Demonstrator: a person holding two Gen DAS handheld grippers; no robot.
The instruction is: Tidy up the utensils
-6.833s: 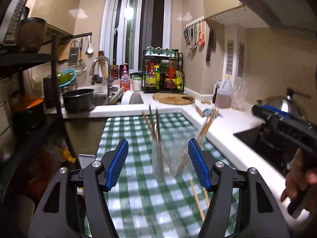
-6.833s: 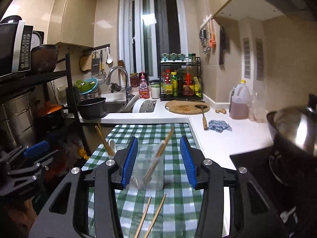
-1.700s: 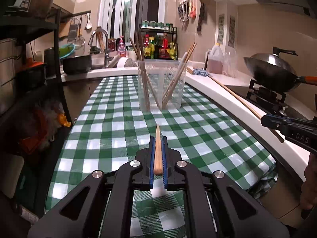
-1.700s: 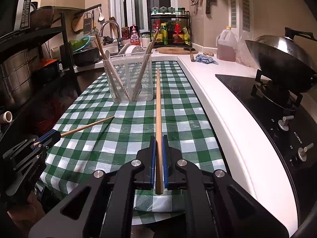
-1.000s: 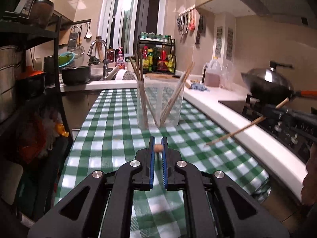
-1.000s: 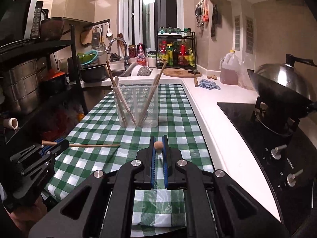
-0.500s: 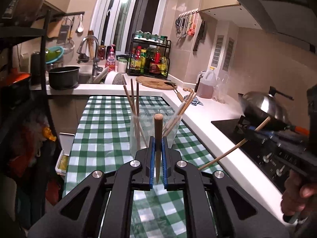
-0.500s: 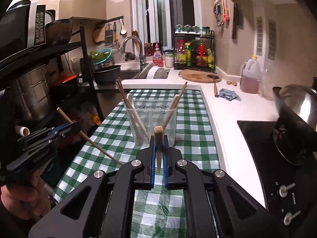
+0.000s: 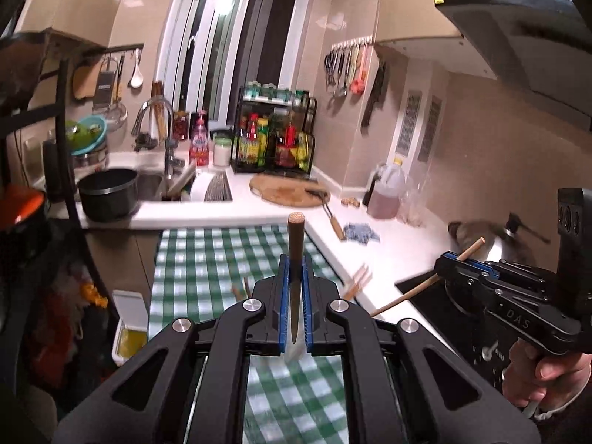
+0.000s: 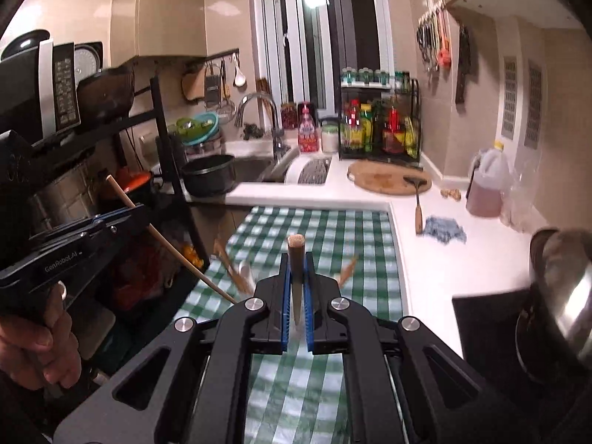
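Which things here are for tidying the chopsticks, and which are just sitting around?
For the job:
left gripper, shut on a chopstick
right gripper, shut on another chopstick

Just sitting around:
black pot
cutting board
blue cloth
oil jug

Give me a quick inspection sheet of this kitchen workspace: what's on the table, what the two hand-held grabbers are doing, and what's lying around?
Surface: green checked tablecloth, blurred.
Job's things: one chopstick clamped in the left gripper; a second chopstick in the right gripper; more chopstick tips poke up from behind the gripper, container hidden.
Clutter: blue rag, cutting board, oil jug on white counter.
Grippers: both shut on chopsticks, held by hands.
Cables: nothing seen.
Surroundings: sink faucet, condiment rack, wok, window.
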